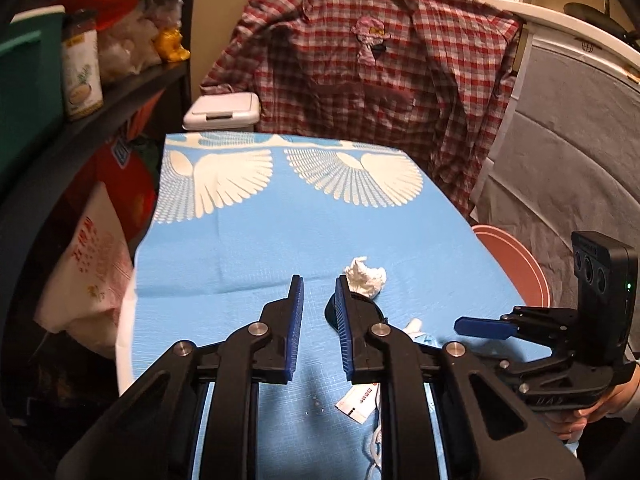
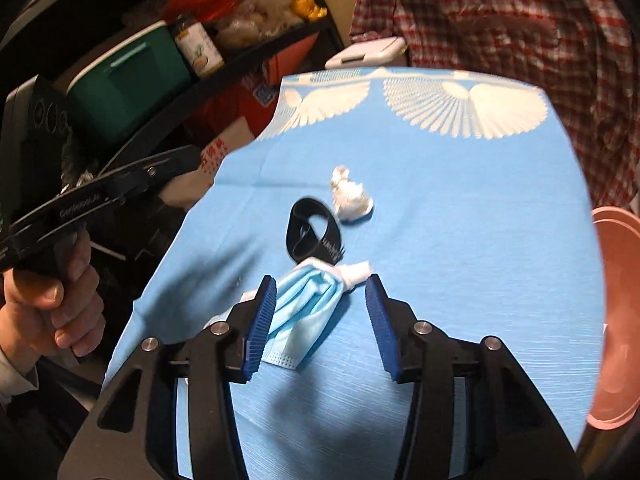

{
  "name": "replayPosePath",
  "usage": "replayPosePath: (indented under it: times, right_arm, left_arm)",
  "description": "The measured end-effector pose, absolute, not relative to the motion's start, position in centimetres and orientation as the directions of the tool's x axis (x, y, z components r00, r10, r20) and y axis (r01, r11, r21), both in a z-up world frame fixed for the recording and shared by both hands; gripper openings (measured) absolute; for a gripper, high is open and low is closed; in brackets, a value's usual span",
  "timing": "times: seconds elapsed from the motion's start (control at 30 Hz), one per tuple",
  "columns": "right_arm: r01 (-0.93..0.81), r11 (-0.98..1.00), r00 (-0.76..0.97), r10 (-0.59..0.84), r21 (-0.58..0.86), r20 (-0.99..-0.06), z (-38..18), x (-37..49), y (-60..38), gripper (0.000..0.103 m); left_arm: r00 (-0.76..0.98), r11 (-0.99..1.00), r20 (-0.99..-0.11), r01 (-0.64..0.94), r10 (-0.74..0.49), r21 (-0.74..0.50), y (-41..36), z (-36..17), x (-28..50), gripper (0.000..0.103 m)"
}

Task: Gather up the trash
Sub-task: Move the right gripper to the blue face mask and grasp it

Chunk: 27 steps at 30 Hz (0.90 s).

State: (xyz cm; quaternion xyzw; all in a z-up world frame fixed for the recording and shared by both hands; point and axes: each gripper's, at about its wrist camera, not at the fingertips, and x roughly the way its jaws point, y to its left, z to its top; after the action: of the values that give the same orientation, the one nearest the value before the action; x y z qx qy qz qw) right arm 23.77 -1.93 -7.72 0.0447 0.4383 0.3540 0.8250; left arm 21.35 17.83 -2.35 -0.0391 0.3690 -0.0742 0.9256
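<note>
Blue cloth, left wrist view: table cloth (image 1: 248,240) carries the trash; nothing looks collected yet.
Left gripper: left gripper (image 1: 318,292) hovers over the cloth, fingers a narrow gap apart, nothing between them.
Tissue: crumpled tissue (image 1: 366,276) lies just past the right fingertip, apart from it as far as I can tell.
Black band: black band (image 1: 332,312) mostly hidden behind the right finger.
Wrapper: small printed wrapper (image 1: 358,400) lies under the linkage, partly cut off.
Right gripper here: seen side-on at right, one blue finger visible; opening not readable in this view.
Bin: white lidded bin (image 1: 222,110) stands beyond the far table edge, lid down; likely the drop target.
Right wrist view: right gripper (image 2: 320,296) fingers wide apart, straddling the near end of the blue face mask (image 2: 304,312); left pad seems to touch it, no clamp.
Remaining, my read: mask, tissue (image 2: 350,196), band (image 2: 314,236), wrapper all left to pick.
Pink bowl: pink bowl (image 2: 616,320) at the right table edge, cut off; contents not visible.
Hard to make out: white piece at the mask's far end, either a strap or another scrap; frame slightly motion-blurred.
</note>
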Motion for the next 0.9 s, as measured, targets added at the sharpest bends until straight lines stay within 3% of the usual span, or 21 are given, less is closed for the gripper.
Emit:
replayPosePath:
  times: [0.33, 0.5, 0.57, 0.63, 0.7, 0.8, 0.9]
  right_arm:
    - [-0.547, 0.736, 0.306, 0.62, 0.4, -0.722, -9.4, 24.2, -0.9, 0.046]
    - [-0.546, 0.734, 0.298, 0.621, 0.404, -0.725, -9.7, 24.3, -1.0, 0.022]
    - [-0.547, 0.726, 0.291, 0.631, 0.416, -0.719, -9.5, 24.4, -1.3, 0.016]
    - [-0.548, 0.722, 0.291, 0.638, 0.423, -0.713, -9.1, 24.4, -1.7, 0.013]
    - [-0.549, 0.718, 0.292, 0.644, 0.428, -0.707, -8.7, 24.5, -2.1, 0.01]
    - [-0.547, 0.722, 0.299, 0.642, 0.424, -0.706, -8.2, 24.5, -3.1, 0.009]
    - [-0.535, 0.734, 0.309, 0.631, 0.419, -0.712, -8.2, 24.7, -4.2, 0.009]
  left_arm:
    - [0.654, 0.977, -0.726, 0.157, -0.212, -0.144, 16.0, -5.2, 23.3, 0.017]
    - [0.627, 0.973, -0.744, 0.168, -0.231, -0.16, 15.5, -6.1, 24.1, 0.018]
    - [0.619, 0.972, -0.749, 0.163, -0.236, -0.171, 15.4, -6.4, 24.4, 0.029]
    - [0.613, 0.971, -0.753, 0.152, -0.239, -0.185, 15.3, -6.7, 24.7, 0.047]
    - [0.594, 0.967, -0.763, 0.142, -0.256, -0.213, 15.0, -7.2, 25.1, 0.049]
    - [0.575, 0.972, -0.784, 0.13, -0.235, -0.195, 14.2, -7.7, 25.7, 0.063]
    - [0.55, 0.977, -0.808, 0.117, -0.212, -0.177, 13.4, -8.4, 26.3, 0.063]
